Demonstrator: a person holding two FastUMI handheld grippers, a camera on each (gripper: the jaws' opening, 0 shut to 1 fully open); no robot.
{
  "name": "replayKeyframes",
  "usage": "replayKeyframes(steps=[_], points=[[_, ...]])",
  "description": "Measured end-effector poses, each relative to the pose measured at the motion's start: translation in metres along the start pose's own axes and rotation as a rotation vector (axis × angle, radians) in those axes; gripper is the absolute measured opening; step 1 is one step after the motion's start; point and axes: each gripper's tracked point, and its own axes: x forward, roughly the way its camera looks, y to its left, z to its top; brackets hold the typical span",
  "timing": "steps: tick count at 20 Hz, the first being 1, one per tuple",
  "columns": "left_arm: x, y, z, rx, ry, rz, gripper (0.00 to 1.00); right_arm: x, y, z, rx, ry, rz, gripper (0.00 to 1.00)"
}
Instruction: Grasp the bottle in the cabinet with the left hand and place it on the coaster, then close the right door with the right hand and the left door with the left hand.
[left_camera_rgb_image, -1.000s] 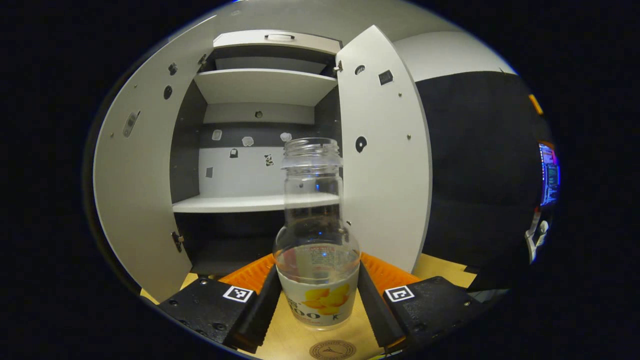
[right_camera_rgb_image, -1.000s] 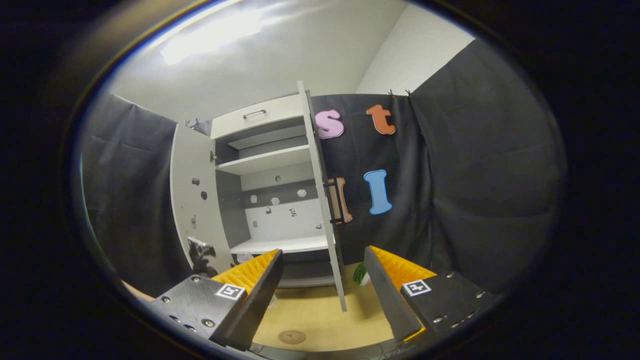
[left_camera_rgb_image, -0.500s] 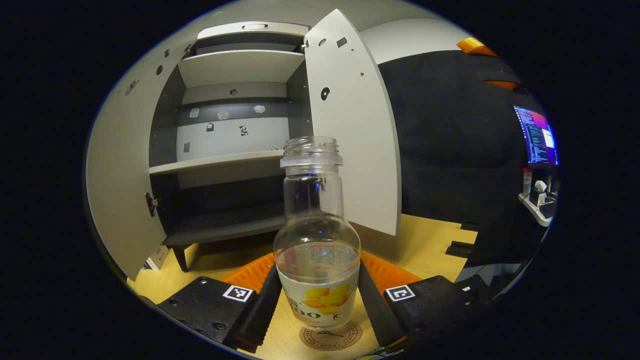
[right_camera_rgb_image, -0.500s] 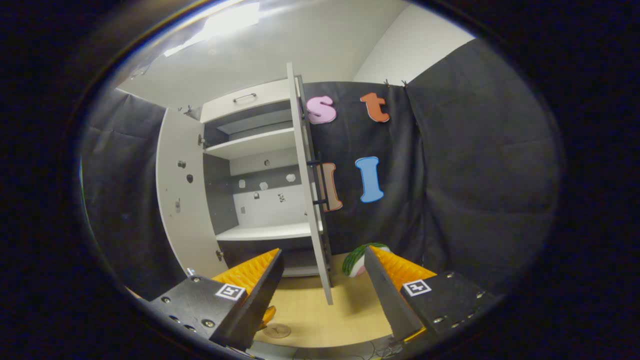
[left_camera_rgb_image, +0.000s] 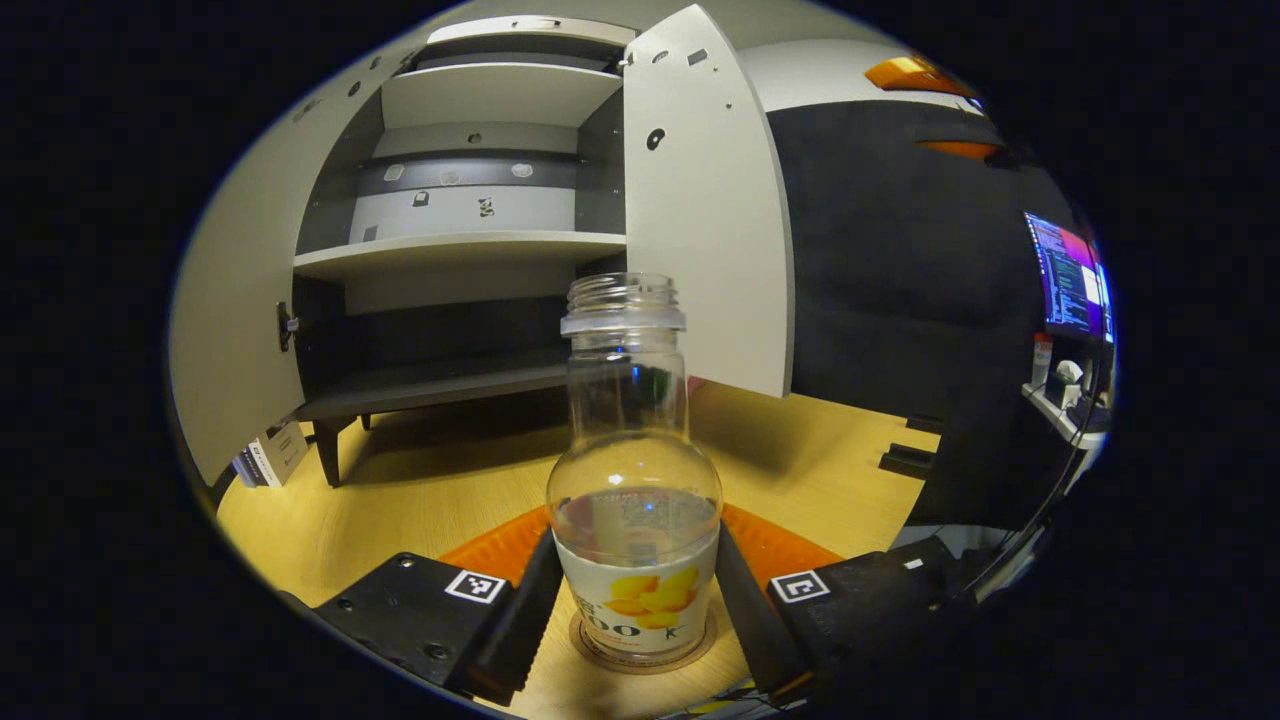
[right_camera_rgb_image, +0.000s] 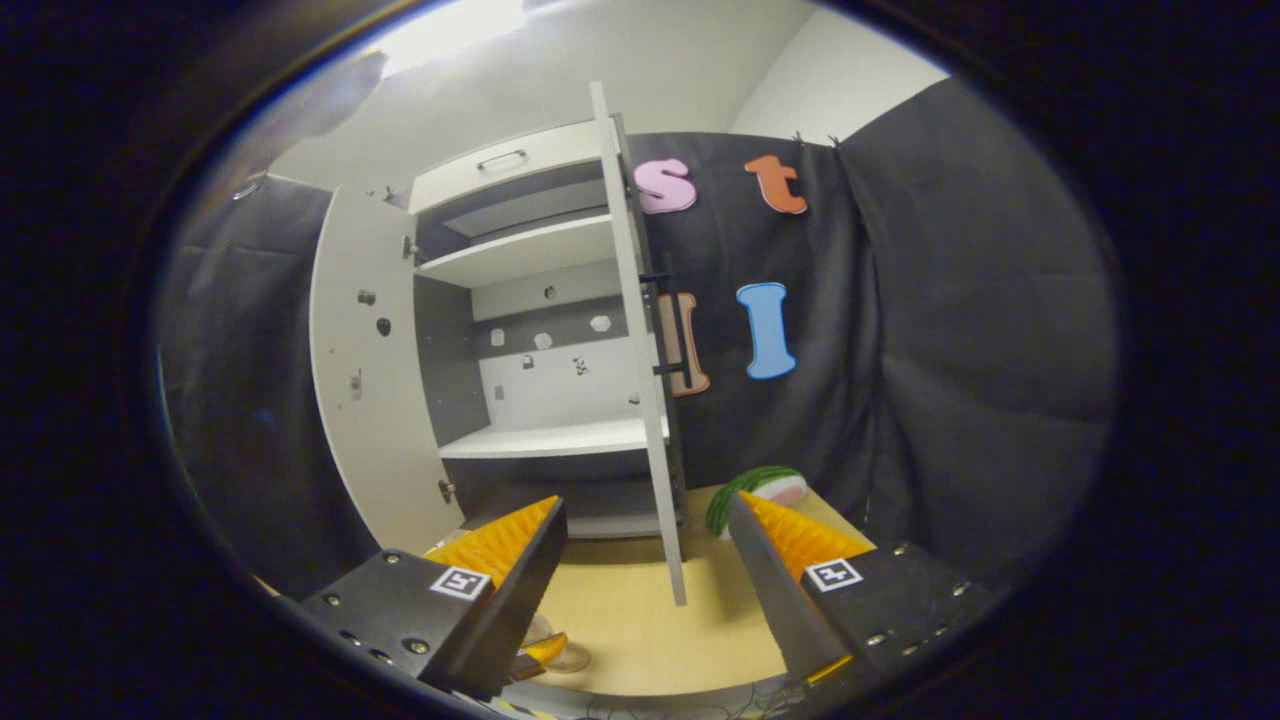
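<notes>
Both left gripper (left_camera_rgb_image: 637, 590) jaws press the bottle (left_camera_rgb_image: 634, 500), upright on the coaster (left_camera_rgb_image: 643, 655).

The wooden desk (left_camera_rgb_image: 430, 490) carries the cabinet (left_camera_rgb_image: 440, 380) on its legs along the far edge, a coaster (left_camera_rgb_image: 640, 655) at the near edge, and a watermelon-slice toy (right_camera_rgb_image: 755, 487) beside the cabinet.

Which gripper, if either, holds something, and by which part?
The left gripper holds the bottle by its labelled lower body; the right gripper holds nothing.
</notes>
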Motion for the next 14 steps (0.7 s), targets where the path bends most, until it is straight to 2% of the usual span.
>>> replayKeyframes(steps=[6,8,11,12,13,14], points=[[0.004,0.007,-0.017,-0.03,0.01,-0.031,0.83,0.02,0.01,0.002,-0.044,-0.001,0.032,0.99],[0.005,0.012,-0.025,0.003,0.043,-0.01,0.83,0.025,0.01,0.006,-0.042,-0.008,0.036,0.99],[-0.003,0.019,-0.035,0.064,0.119,0.025,0.98,0.028,0.013,0.011,-0.023,-0.01,0.032,0.99],[-0.004,0.018,-0.028,0.074,0.118,0.013,0.99,0.028,0.014,0.013,-0.013,-0.013,0.033,0.94],[-0.006,0.016,-0.018,0.087,0.102,0.002,0.99,0.026,0.014,0.015,-0.004,-0.018,0.031,0.99],[-0.008,0.015,-0.009,0.095,0.095,-0.011,0.99,0.023,0.015,0.019,0.004,-0.026,0.032,0.99]])
